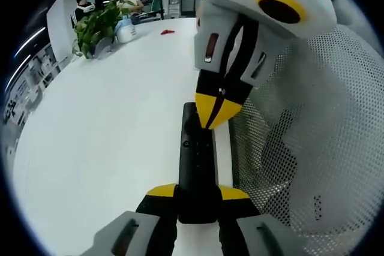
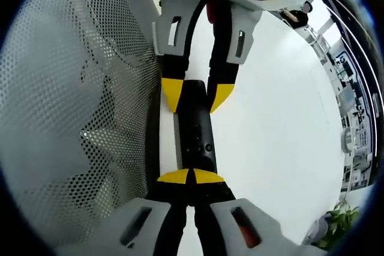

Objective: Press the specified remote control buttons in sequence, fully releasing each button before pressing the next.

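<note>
A slim black remote control (image 1: 197, 172) lies lengthwise on the white table (image 1: 108, 136), close against a mesh wall. My left gripper (image 1: 198, 192) is shut on the remote's near end, a yellow tip on each side. My right gripper (image 1: 216, 111) comes in from the upper right, shut, its joined yellow tips down on the remote's far button area. In the right gripper view the right gripper (image 2: 191, 176) is shut, with its tips at the edge of the remote (image 2: 195, 124). The left gripper (image 2: 196, 95) clamps the far end there.
A white perforated mesh container (image 1: 312, 148) stands right beside the remote, seen also as the mesh (image 2: 72, 118). A green plant (image 1: 96, 25) and a small red object (image 1: 167, 31) sit at the table's far end, where people are seated. Open tabletop spreads to the left.
</note>
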